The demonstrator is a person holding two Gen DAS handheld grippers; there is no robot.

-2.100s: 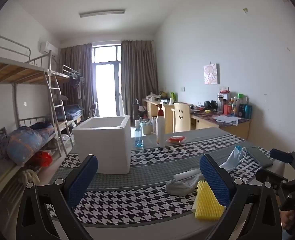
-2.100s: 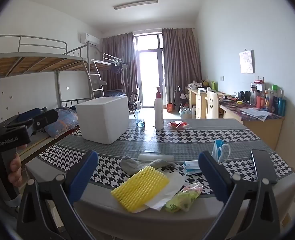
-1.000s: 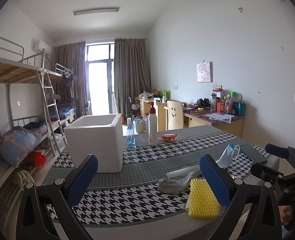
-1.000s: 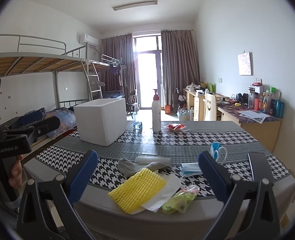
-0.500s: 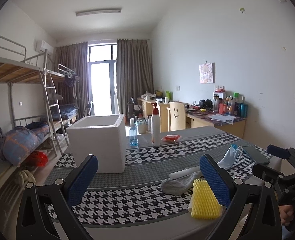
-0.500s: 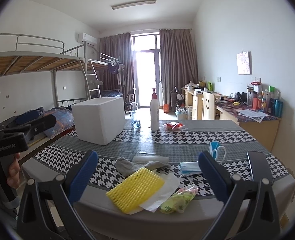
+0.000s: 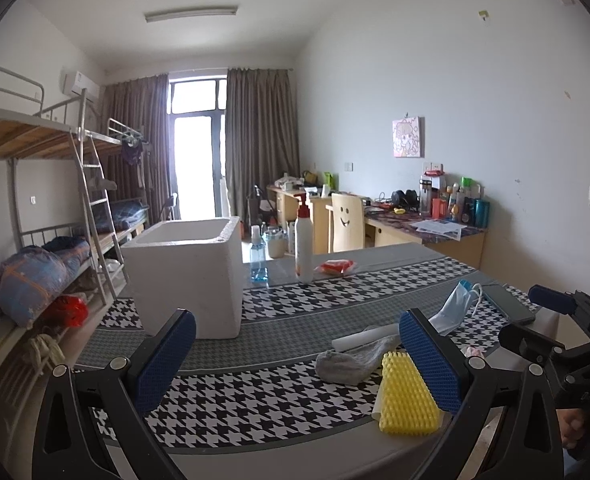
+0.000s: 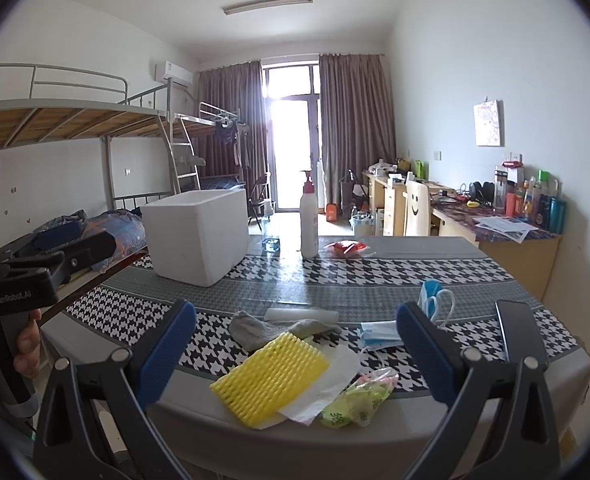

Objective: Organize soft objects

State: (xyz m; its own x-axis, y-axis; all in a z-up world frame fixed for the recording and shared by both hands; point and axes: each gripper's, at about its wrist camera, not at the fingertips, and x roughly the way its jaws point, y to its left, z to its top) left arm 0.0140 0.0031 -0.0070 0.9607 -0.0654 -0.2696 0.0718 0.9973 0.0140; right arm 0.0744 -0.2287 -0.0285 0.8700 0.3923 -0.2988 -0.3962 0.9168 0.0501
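**Both grippers hovering wide open at the table's near edge; soft items lying untouched**

The left gripper (image 7: pixel 297 364) is hanging above the near edge of the table (image 8: pixel 335 284), its two blue-padded fingers (image 7: pixel 166 360) spread wide and gripping nothing. The right gripper (image 8: pixel 295 350) is doing the same, its fingers set wide apart and empty. A hand (image 8: pixel 21 350) is gripping the left gripper's handle.

Landmark: one white foam box (image 8: pixel 199 234), open-topped, sitting on the table's far left part.

Counted on the table, all nearer the camera than the foam box and to its right:
- one yellow foam net (image 8: pixel 271 374), lying on one white sheet (image 8: pixel 327 378) at the near edge;
- one grey sock (image 8: pixel 255 328), touching the yellow foam net's far side;
- one white roll (image 8: pixel 301 314), just behind the grey sock;
- two blue face masks (image 8: pixel 379 334), further right;
- one yellow-green packet (image 8: pixel 355 398), beside the white sheet;
- one dark phone (image 8: pixel 521 330), furthest right.

Level with the foam box, to its right: one pump bottle (image 8: pixel 308 224), one small spray bottle (image 7: pixel 257 256) and one red packet (image 8: pixel 345 248) are standing apart from the soft items.
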